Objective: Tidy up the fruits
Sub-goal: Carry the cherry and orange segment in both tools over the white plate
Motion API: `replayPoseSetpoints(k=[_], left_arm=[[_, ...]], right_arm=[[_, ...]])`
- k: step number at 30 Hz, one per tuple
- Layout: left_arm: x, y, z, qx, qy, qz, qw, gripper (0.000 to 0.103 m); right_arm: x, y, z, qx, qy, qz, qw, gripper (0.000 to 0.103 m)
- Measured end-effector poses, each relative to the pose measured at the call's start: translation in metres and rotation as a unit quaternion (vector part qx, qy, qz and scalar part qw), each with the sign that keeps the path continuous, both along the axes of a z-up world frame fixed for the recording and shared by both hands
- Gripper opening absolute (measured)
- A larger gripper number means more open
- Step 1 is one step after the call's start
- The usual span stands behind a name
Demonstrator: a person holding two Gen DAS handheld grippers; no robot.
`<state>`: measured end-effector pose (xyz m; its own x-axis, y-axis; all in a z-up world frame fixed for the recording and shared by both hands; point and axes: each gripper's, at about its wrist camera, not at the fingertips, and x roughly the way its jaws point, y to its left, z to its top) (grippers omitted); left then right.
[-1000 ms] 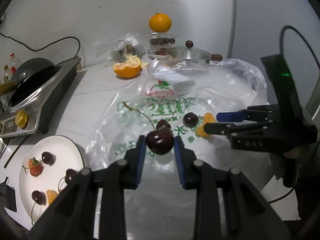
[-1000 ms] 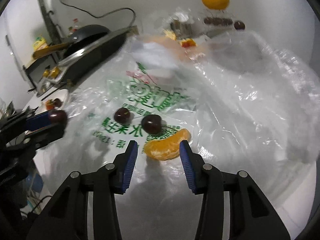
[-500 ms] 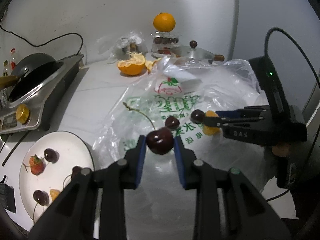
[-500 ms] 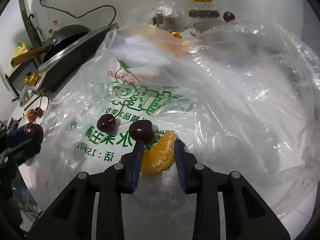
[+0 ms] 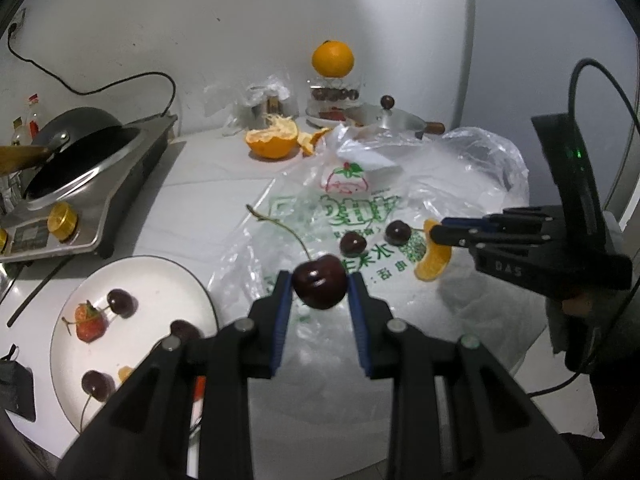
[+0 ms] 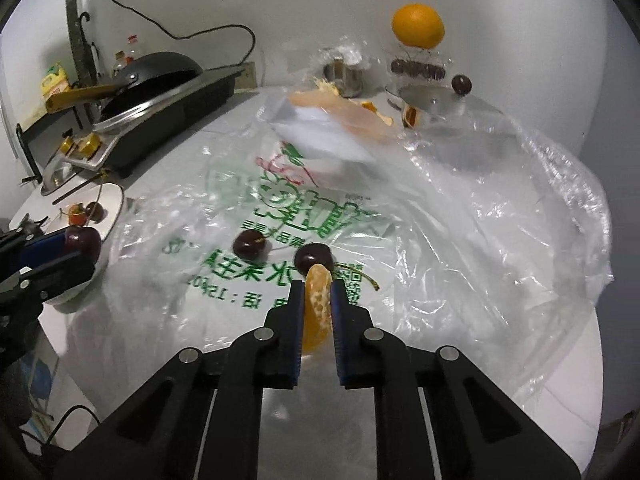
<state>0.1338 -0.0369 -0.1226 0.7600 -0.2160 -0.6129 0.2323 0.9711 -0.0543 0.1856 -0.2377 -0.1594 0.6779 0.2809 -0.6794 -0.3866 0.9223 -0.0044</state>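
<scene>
Left wrist view shows the left gripper (image 5: 319, 286) with its jaws closed on a dark cherry (image 5: 319, 285), the long stem rising to the far left, above the near edge of a clear plastic bag (image 5: 472, 176) spread on the white tabletop (image 5: 208, 184). To the near left sits a white plate (image 5: 160, 280) carrying cherries, a strawberry (image 5: 89, 322) and an orange piece. Right wrist view shows the right gripper (image 6: 316, 304), whose jaws have just been closing, clamped on an orange segment (image 6: 317, 308) standing on edge between the pads. Two loose cherries (image 6: 249, 245) lie on the bag just beyond it. A whole orange (image 6: 418, 26) sits at the far wall.
</scene>
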Motion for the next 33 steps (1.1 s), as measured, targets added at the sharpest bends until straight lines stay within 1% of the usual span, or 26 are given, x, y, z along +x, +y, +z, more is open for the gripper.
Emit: replayPoseSetpoints(k=[8,17,26,33], left_arm=[[-0.015,0.014,0.007,-0.002,-0.014,0.003,0.9999,0.029],[-0.031,0.036,0.014,-0.004,-0.027,0.019,0.9994,0.029],[-0.046,0.073,0.013,-0.006,-0.029,0.052,0.9982,0.029],[-0.050,0.103,0.006,-0.007,-0.025,0.078,0.9967,0.029]], right_arm=[[-0.020,0.011,0.028,-0.003,-0.039,0.000,0.999,0.013],[-0.036,0.033,0.053,0.003,-0.066,0.019,0.998,0.013],[-0.045,0.069,0.070,0.012,-0.084,0.052,0.995,0.013],[-0.046,0.101,0.072,0.015,-0.086,0.081,0.993,0.013]])
